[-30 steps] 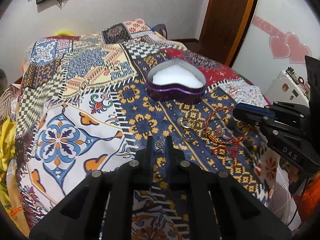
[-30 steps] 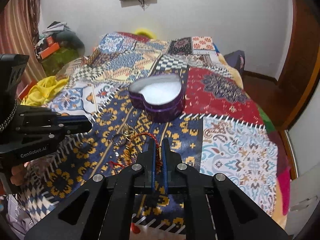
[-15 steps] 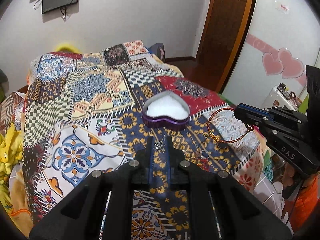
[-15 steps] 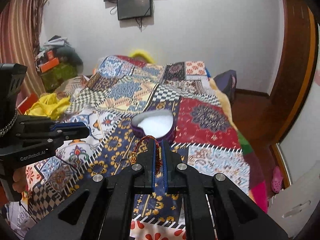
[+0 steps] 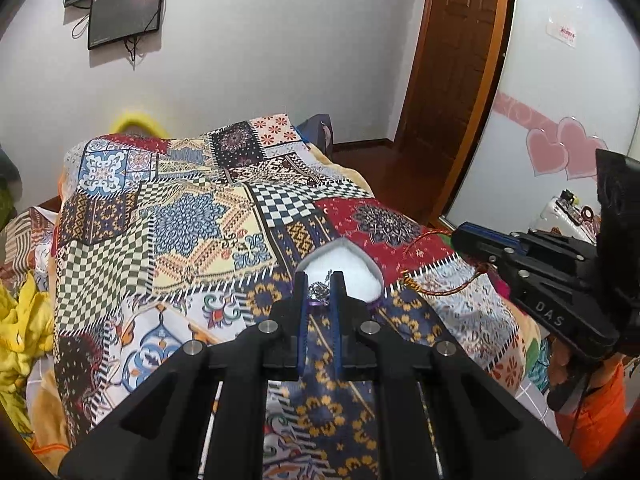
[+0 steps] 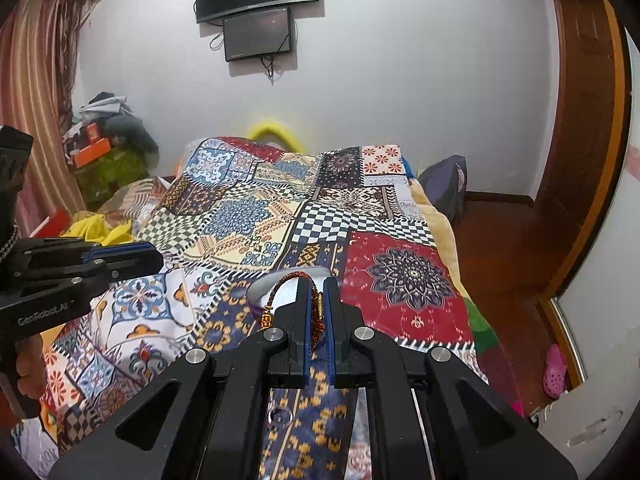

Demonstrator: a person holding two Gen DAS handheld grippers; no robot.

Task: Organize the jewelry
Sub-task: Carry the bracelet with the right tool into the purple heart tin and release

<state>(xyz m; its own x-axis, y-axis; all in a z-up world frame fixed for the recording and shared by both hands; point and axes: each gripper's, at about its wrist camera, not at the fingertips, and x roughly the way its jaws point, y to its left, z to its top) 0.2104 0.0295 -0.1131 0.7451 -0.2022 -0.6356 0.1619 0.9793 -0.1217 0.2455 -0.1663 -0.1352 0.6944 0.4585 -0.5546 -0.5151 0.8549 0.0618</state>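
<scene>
The left gripper [image 5: 320, 286] pinches a small silver trinket [image 5: 319, 291]; the right gripper [image 6: 317, 308] clamps a red-and-gold bangle [image 6: 289, 285] — both held above the quilt [image 5: 192, 220]. Mid-carry, it seems; next, lowering each over the heart-shaped box [image 5: 348, 270] — then letting go.

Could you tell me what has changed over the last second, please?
Both grippers rose from the bedspread with their catch: the left gripper lifted the silver piece, the right gripper lifted the red-gold bangle clear. Both grips stayed shut. The heart-shaped box stayed put.
</scene>
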